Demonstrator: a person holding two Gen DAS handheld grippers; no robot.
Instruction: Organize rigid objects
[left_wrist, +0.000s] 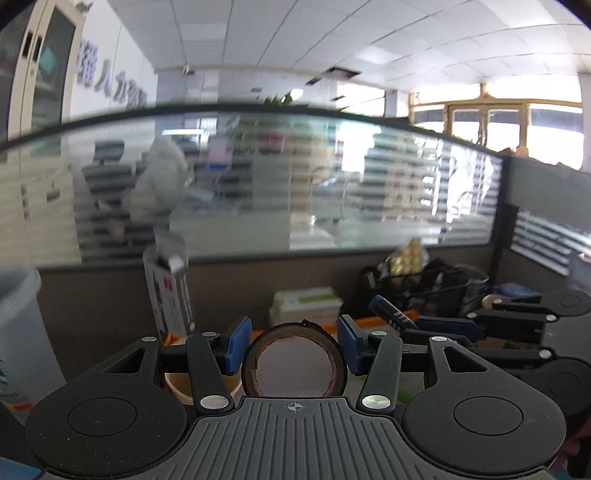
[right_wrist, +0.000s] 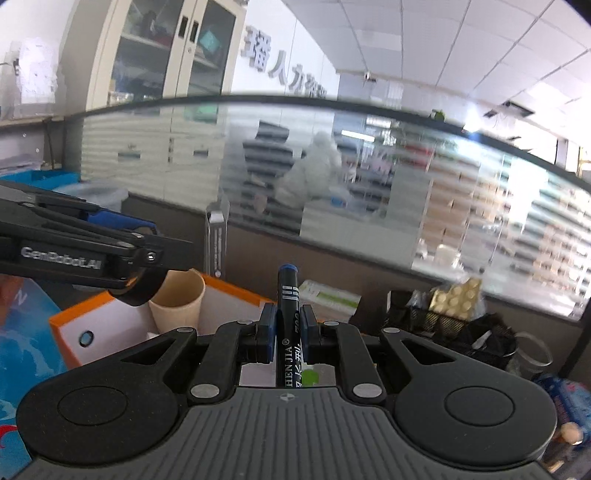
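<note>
- The left hand-held gripper (left_wrist: 293, 345) grips a roll of dark tape (left_wrist: 295, 360) between its blue pads, the roll standing on edge with its open core facing the camera.
- The right hand-held gripper (right_wrist: 287, 328) is clamped on a black marker pen (right_wrist: 289, 314) with a blue tip, which points forward and slightly upward out of the narrow jaws.
- In the left wrist view, that marker and the right hand-held gripper appear at the right, just beside the left one.
- In the right wrist view, the left hand-held gripper reaches in from the left, its tape roll held above a paper cup (right_wrist: 179, 302).
- The paper cup stands in an orange-edged white box (right_wrist: 229, 306) on the desk.
- Behind the box lies a stack of white-and-green packs (right_wrist: 328, 295); to the right sits a black mesh basket (right_wrist: 443, 325) holding a blister pack of pale tablets (right_wrist: 458, 299).
- A tall white carton (left_wrist: 170, 295) stands upright at the left in the left wrist view, near a translucent plastic cup (left_wrist: 22, 332).
- A frosted glass partition (left_wrist: 332, 177) runs behind the desk; the scene beyond it is blurred.
</note>
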